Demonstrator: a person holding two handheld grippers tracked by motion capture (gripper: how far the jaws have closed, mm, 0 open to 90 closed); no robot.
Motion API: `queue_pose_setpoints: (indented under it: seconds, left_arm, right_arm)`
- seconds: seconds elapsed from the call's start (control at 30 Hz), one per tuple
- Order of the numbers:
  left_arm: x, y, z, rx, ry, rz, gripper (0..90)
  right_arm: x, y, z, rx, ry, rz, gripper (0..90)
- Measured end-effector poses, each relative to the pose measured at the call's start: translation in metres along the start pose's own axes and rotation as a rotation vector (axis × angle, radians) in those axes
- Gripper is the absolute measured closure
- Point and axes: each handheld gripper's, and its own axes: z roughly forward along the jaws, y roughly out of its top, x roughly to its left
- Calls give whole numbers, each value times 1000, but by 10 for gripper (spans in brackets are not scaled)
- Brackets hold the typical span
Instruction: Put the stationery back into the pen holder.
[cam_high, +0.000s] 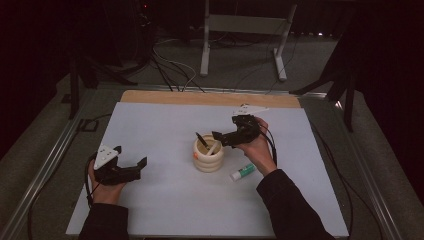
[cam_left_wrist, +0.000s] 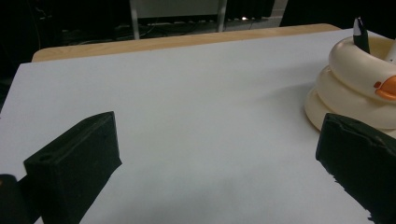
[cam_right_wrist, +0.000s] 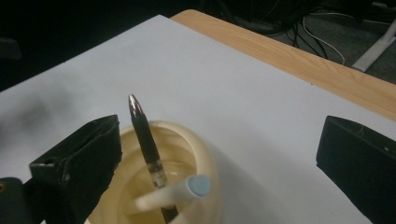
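White sheeting covers the counter (cam_high: 165, 200), a wood strip at its far edge, with dark floor and cables beyond. The cream holder (cam_high: 208, 156) stands mid-counter with a black pen (cam_right_wrist: 145, 140) and a white marker (cam_right_wrist: 177, 192) inside. The right tool (cam_high: 218, 136) hangs wide over its rim; a careless sweep could tip it. The left tool (cam_high: 131, 161) rests wide, well apart. A glue stick (cam_high: 242, 172) lies just beside the holder.

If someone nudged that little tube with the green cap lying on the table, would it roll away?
Probably. The glue stick looks round and lies on its side on the smooth white table, so a sideways push would likely roll it. It seems small and light, and rigid enough for the open right tongs to pinch.
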Motion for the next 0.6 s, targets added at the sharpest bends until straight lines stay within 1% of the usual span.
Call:
queue_pose_setpoints:
  seconds: [0.1,0.17,0.27,0.33,0.5,0.6]
  left_arm:
    - [0,0,0,2,-1,1,0]
    - [0,0,0,1,-2,1,0]
    - [0,0,0,3,-2,2,0]
    - [0,0,0,2,-3,2,0]
    - [-1,0,0,2,-3,2,0]
    - [-1,0,0,1,-3,1,0]
  right_arm:
    - [-2,0,-2,13,-4,-14,7]
    - [-2,-1,-4,32,-11,-35,7]
    - [-4,-2,-5,55,-12,-52,7]
    - [-4,-2,-6,60,-11,-54,6]
    - [-10,-7,-10,103,-15,-79,7]
    - [-11,-9,-11,110,-16,-82,7]
